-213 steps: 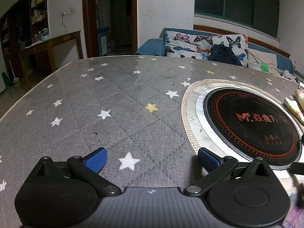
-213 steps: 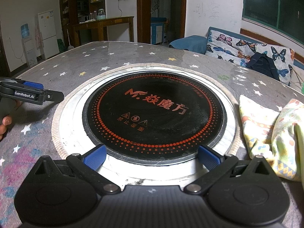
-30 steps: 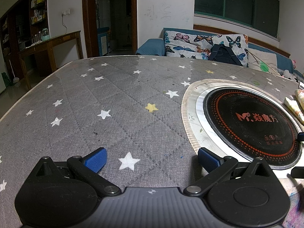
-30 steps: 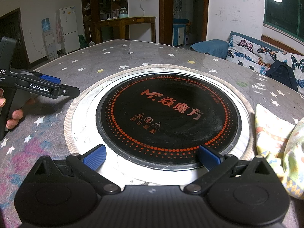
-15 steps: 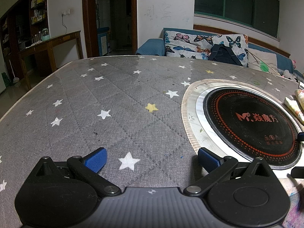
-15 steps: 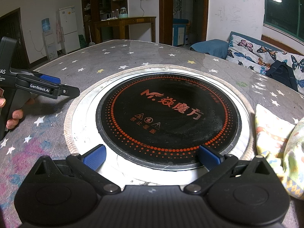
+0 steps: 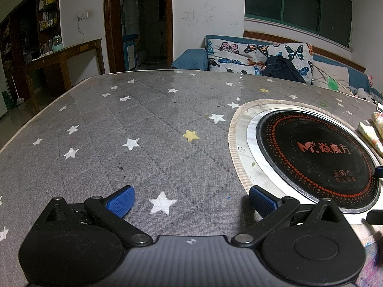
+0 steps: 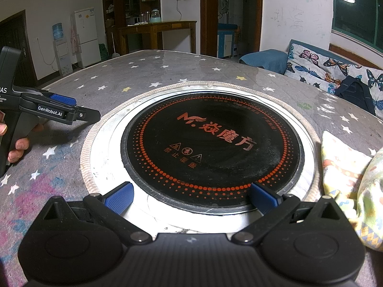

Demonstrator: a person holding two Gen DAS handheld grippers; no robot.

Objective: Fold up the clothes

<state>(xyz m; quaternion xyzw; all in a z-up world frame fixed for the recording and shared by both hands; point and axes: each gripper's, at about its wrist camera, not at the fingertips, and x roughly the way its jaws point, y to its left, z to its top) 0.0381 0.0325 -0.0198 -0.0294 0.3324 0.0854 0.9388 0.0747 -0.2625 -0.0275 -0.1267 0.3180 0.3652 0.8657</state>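
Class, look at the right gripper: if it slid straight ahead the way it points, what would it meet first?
Probably the round black hotplate set in the table; the open right gripper points straight across it. The patterned cloth lies off to its right.

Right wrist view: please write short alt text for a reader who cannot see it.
The open right claw hovers over a round black cooktop set into a grey star-patterned table. A yellow patterned garment lies crumpled at the right; the left claw shows at the left edge.
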